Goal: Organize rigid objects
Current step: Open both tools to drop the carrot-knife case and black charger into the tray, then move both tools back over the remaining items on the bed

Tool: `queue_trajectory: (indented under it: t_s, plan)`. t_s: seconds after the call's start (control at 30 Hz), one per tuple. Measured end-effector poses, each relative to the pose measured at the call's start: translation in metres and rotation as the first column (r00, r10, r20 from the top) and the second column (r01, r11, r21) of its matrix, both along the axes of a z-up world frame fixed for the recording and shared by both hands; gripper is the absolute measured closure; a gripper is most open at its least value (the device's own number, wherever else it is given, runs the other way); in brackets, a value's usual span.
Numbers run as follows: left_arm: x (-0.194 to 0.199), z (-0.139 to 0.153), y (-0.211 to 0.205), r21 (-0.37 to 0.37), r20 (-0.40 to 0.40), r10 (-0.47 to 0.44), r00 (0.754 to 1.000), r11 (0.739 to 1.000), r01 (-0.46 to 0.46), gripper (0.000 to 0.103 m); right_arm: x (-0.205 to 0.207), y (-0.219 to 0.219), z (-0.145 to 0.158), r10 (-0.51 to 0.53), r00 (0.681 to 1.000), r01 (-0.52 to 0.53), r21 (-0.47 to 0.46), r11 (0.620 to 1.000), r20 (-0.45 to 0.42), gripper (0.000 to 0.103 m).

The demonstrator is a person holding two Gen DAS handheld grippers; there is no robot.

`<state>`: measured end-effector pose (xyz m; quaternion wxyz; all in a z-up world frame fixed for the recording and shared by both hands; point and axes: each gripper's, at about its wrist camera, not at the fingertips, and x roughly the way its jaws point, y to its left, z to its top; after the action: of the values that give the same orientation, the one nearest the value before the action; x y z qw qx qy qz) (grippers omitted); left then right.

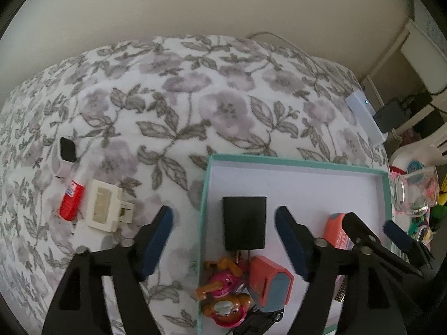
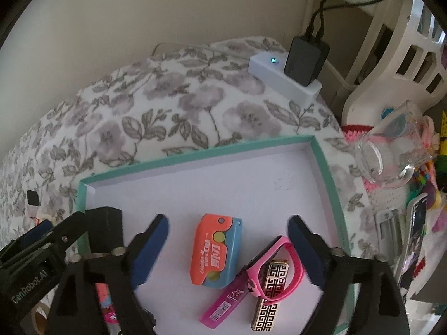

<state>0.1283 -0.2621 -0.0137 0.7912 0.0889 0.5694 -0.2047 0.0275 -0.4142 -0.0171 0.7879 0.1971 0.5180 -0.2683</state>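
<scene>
A teal-rimmed white tray [image 1: 296, 162] [image 2: 195, 152] lies on a floral blanket. In it sit a black box [image 1: 244, 224], a pink and orange toy figure [image 1: 223, 296] and an orange and blue utility knife [image 1: 269, 283]. My left gripper [image 1: 223, 243] is open and empty above the black box. The right wrist view shows another orange and blue knife [image 2: 213, 252], a pink watch band [image 2: 272, 268], a pink lead case [image 2: 223, 303] and a gold-patterned lighter [image 2: 268, 298]. My right gripper [image 2: 229, 254] is open and empty over them.
Left of the tray on the blanket lie a red tube [image 1: 71, 199], a white hair clip [image 1: 107, 208] and a white smartwatch [image 1: 65, 156]. A white power strip [image 2: 283, 79] with a black charger [image 2: 306, 60] sits behind. A glass cup [image 2: 391, 155] and clutter lie right.
</scene>
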Motion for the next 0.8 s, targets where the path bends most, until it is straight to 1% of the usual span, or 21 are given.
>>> queue_trajectory:
  t_s: [0.1, 0.17, 0.33, 0.4, 0.47, 0.67, 0.8]
  plan:
    - [0.004, 0.005, 0.006, 0.005, 0.018, 0.029, 0.999, 1.000, -0.030, 0.015, 0.000, 0.001, 0.006, 0.005, 1.000, -0.005, -0.020, 1.000, 0.012, 0.003]
    - [0.007, 0.008, 0.011, 0.013, 0.028, 0.051, 0.998, 0.999, -0.051, 0.011, -0.001, 0.001, 0.009, 0.008, 1.000, -0.008, -0.024, 1.000, 0.018, 0.003]
    - [0.014, 0.011, 0.025, 0.033, 0.048, 0.105, 0.993, 0.994, -0.106, 0.009, -0.002, 0.001, 0.012, -0.004, 0.999, 0.005, -0.033, 0.999, 0.033, 0.001]
    - [0.018, 0.011, 0.031, 0.043, 0.050, 0.123, 0.991, 0.991, -0.125, 0.003, -0.002, 0.002, 0.014, -0.002, 0.999, 0.003, -0.036, 0.999, 0.033, 0.000]
    - [0.021, 0.010, 0.037, 0.053, 0.050, 0.137, 0.989, 0.989, -0.140, 0.003, -0.002, 0.003, 0.015, 0.003, 0.999, -0.001, -0.043, 0.999, 0.036, 0.000]
    - [0.026, 0.014, 0.049, 0.106, 0.097, 0.161, 0.982, 0.979, -0.171, 0.003, 0.002, 0.010, 0.020, 0.026, 0.999, -0.024, -0.071, 0.997, 0.032, 0.000]
    - [0.032, 0.018, 0.061, 0.110, 0.099, 0.169, 0.981, 0.978, -0.180, 0.003, 0.009, 0.019, 0.015, 0.049, 0.999, -0.048, -0.062, 0.997, 0.021, 0.000]
